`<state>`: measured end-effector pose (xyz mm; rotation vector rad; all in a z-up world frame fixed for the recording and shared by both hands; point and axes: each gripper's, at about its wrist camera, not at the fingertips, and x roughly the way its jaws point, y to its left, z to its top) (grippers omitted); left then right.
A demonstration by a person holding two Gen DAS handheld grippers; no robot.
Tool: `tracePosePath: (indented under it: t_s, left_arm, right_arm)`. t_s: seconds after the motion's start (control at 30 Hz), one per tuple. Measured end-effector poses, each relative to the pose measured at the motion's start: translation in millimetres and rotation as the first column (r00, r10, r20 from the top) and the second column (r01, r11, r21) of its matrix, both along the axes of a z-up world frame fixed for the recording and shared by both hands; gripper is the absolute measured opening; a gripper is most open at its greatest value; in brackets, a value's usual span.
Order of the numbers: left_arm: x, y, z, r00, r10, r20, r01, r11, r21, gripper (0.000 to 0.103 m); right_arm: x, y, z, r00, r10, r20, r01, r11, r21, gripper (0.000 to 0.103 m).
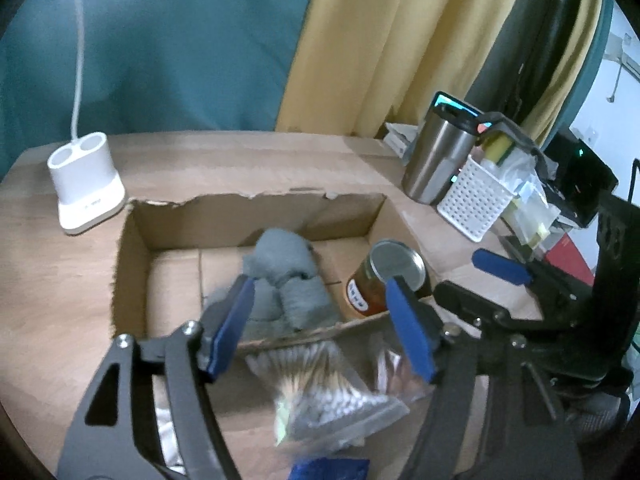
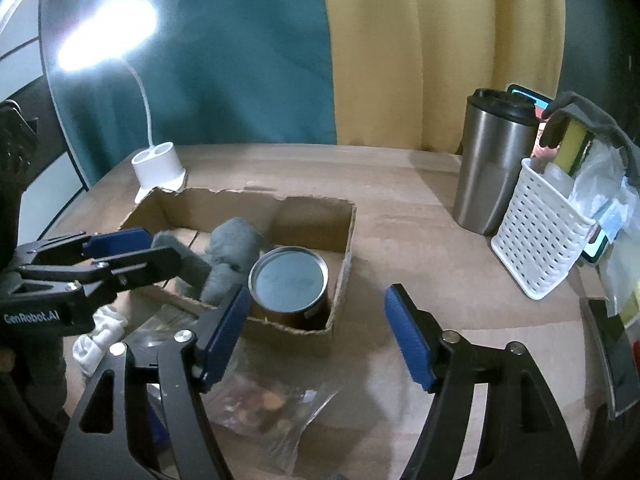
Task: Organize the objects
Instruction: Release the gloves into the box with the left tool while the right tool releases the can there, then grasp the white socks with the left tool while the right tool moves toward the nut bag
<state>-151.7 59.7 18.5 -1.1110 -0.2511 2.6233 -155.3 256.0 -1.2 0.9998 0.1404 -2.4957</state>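
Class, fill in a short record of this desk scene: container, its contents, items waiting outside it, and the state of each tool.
container: cardboard box, open top
contents: grey socks; can upright in the near right corner
outside, near side: bag of cotton swabs; clear snack bag
left tool: open, empty
right tool: open, empty

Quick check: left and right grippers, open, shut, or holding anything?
Left gripper: open, holding nothing; grey cloth lies in the box beyond it.
Right gripper: open, empty.
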Motion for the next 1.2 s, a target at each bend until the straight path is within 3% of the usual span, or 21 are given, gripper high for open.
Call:
tracePosePath:
  t_s: [0.6,1.2]
  left_arm:
    - [48,-34,4,0.997,0.059,-0.04,-0.059,0.998,0.007,0.076]
    - [77,-65,-19,0.991,0.131,0.007,-0.131,0.99,-0.047,0.076]
  right_arm:
    - [37,-10,0,1.0,0.016,-0.001,-0.016,1.0,0.01,0.074]
    - [54,-18,-9,1.0,0.02,0.021,-0.021,1.0,0.023,0.074]
